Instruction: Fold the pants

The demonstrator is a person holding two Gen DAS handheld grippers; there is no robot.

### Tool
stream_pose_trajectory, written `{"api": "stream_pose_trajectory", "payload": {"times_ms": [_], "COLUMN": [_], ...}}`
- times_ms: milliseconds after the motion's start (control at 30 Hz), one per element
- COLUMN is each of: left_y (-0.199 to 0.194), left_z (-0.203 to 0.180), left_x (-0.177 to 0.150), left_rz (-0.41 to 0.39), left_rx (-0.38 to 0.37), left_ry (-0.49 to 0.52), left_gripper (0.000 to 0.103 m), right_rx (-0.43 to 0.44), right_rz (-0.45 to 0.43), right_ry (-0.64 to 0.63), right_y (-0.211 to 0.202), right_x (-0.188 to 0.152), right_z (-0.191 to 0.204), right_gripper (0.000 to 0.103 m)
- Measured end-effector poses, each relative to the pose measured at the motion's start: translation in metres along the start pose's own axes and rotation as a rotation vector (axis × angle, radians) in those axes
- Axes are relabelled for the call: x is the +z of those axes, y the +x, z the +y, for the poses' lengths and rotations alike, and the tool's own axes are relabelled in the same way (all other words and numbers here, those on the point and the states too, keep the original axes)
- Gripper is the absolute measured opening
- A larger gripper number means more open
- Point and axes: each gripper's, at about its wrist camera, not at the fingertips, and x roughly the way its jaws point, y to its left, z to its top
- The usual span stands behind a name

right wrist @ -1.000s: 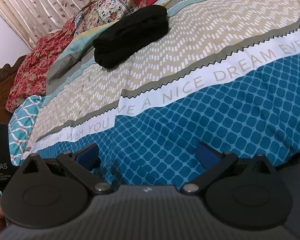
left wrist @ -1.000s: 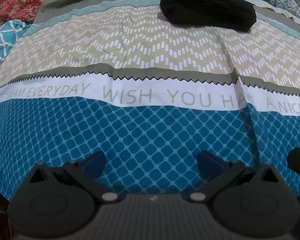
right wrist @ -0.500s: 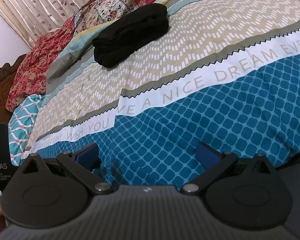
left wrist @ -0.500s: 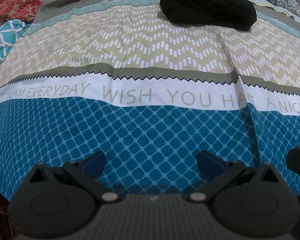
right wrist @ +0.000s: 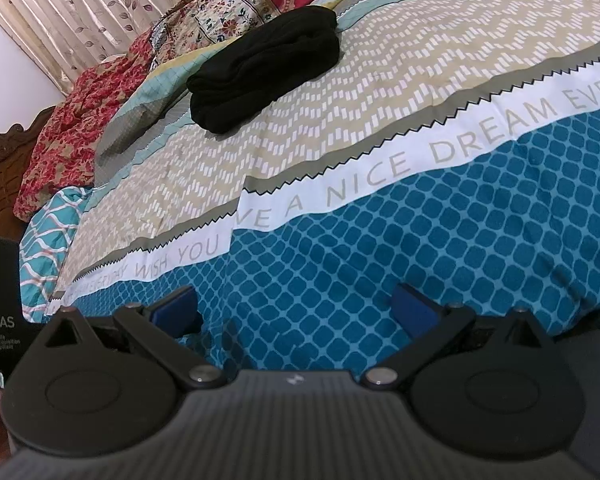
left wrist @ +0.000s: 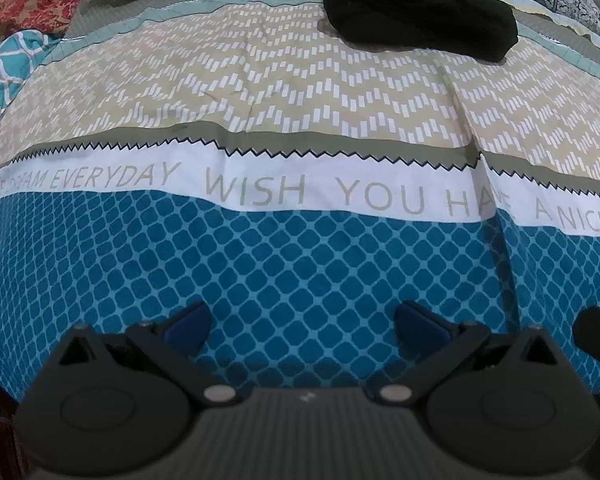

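Observation:
Black pants [left wrist: 420,8] lie folded in a thick bundle on the beige chevron band at the far side of the bed; they also show in the right wrist view [right wrist: 266,68]. My left gripper [left wrist: 300,330] is open and empty, low over the blue diamond-patterned part of the bedspread [left wrist: 300,264], far in front of the pants. My right gripper [right wrist: 296,310] is open and empty too, over the same blue area near the bed's front edge.
Red floral and patterned cloths [right wrist: 80,120] are heaped at the head of the bed, by a carved wooden headboard [right wrist: 0,160] and a curtain [right wrist: 80,8]. A teal wavy-print pillow [right wrist: 48,248] lies at the left. A black device marked DAS [right wrist: 0,312] stands at the left edge.

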Motion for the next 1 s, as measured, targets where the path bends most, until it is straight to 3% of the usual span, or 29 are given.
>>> {"api": "stream_pose_trajectory", "payload": {"times_ms": [667,1000], "left_y": [0.008,-0.004], "left_z": [0.000,0.007], "left_x": [0.008,0.004], "left_rz": [0.052,0.038], "left_rx": [0.011,0.017], "left_ry": [-0.017,-0.010], "left_gripper": [0.103,0.103], "right_rx": [-0.009,-0.031], "right_rz": [-0.008,0.014], "right_ry": [-0.009,-0.025], "right_y": [0.001,-0.001], "right_x": [-0.002,-0.001], "right_z": [0.002,0.007], "right_gripper": [0.103,0.103]}}
